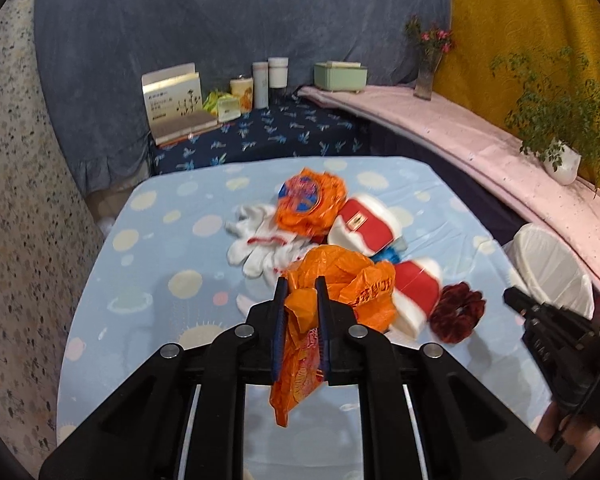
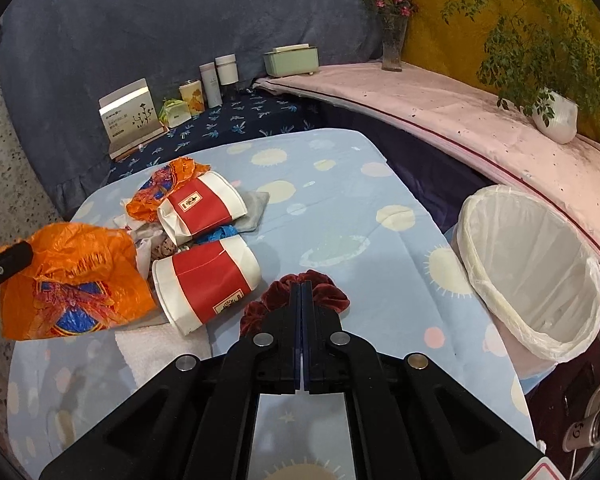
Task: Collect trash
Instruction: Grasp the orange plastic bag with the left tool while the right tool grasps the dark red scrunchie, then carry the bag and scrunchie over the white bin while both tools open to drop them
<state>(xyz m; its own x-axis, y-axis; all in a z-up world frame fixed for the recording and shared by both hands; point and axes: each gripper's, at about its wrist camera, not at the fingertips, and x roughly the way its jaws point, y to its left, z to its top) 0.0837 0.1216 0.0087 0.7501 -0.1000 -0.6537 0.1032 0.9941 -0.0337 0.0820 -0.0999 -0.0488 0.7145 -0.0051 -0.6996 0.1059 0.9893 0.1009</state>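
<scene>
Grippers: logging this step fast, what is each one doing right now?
Left gripper: closed on the orange plastic bag.
Right gripper: shut; pinching the dark red scrunchie or not, cannot tell.

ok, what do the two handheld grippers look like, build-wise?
Both match: the left gripper and right gripper are matte black plastic with angled linkage arms, round silver pivot pins and straight parallel fingers lined with blue pads. No cables or sleeves show.
</scene>
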